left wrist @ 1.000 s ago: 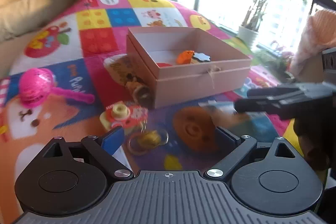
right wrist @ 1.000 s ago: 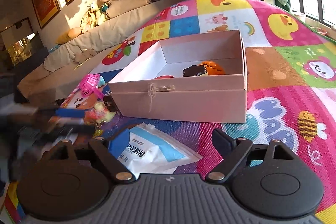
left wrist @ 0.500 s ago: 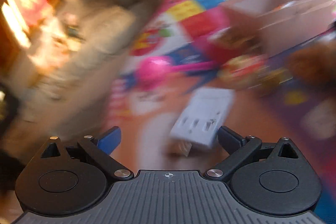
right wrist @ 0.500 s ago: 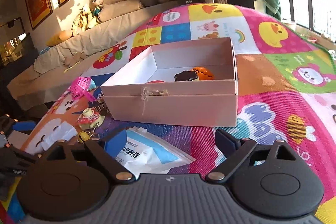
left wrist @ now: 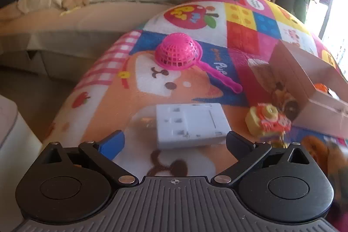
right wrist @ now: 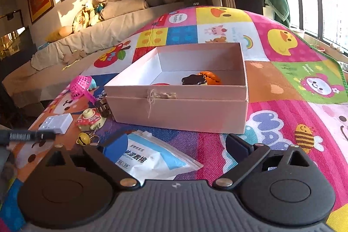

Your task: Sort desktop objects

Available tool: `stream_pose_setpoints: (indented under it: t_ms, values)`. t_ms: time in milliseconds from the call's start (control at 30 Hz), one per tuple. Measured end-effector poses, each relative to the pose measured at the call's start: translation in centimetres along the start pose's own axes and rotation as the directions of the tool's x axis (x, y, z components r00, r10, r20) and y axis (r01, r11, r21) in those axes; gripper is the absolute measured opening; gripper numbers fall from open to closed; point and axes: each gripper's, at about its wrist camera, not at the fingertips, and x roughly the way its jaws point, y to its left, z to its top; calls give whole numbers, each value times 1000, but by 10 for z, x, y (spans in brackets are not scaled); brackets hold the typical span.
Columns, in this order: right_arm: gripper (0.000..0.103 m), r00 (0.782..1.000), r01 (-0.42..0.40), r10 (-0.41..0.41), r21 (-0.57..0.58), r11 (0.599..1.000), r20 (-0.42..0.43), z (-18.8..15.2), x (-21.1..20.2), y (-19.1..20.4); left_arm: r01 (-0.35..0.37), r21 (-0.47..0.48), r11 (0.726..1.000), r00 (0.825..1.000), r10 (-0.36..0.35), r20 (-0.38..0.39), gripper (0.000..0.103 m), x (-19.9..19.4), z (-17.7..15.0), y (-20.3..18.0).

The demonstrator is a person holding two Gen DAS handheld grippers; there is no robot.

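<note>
So both tools are wide apart and holding nothing. The left tool (left wrist: 174, 140) hangs low over the play mat (left wrist: 250, 36), and the white plastic block (left wrist: 191, 123) lies flat just past its fingertips, roughly centred between them but not touching either one. Beyond the block, further out, the pink strainer scoop (left wrist: 178, 53) sits dome-up with its handle running toward the near right. To the right of the block there's the yellow-and-red keychain toy (left wrist: 267, 119), close to the corner of the cardboard box (left wrist: 304, 79).

From the right wrist view, the right tool (right wrist: 176, 145) is above the white and blue wipes packet (right wrist: 156, 160), which lies flat on the mat in front of the cardboard box (right wrist: 180, 110). Box is open at the top, with an orange toy (right wrist: 209, 76) and a dark flower-shaped piece (right wrist: 193, 79) inside, touching each other near the front wall, plus something red just peeking over the rim, can't tell what. Left of the box you can see the keychain toy (right wrist: 90, 121) with a little gold bell (right wrist: 82, 138) on the near side, and the white block (right wrist: 56, 123) further left. Beige sofa (right wrist: 108, 21) with stuffed toys is in the far background.
</note>
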Motion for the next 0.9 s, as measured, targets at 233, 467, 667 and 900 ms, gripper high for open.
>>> stream_pose_setpoints:
  t_ms: [233, 467, 667, 900]
  values:
    - [98, 999, -35, 36, 11, 999, -17, 2, -1, 3, -38, 94, 995, 999, 38, 0, 103, 32, 20, -26]
    - [103, 992, -121, 120, -37, 992, -29, 2, -20, 26, -11, 167, 986, 1000, 8, 18, 93, 32, 16, -33]
    - [103, 996, -84, 85, -114, 990, -2, 3, -25, 38, 193, 310, 931, 981, -194, -28, 93, -3, -16, -30]
    - [103, 1000, -24, 24, -31, 999, -4, -2, -19, 21, 219, 401, 890, 975, -219, -46, 99, -49, -51, -32]
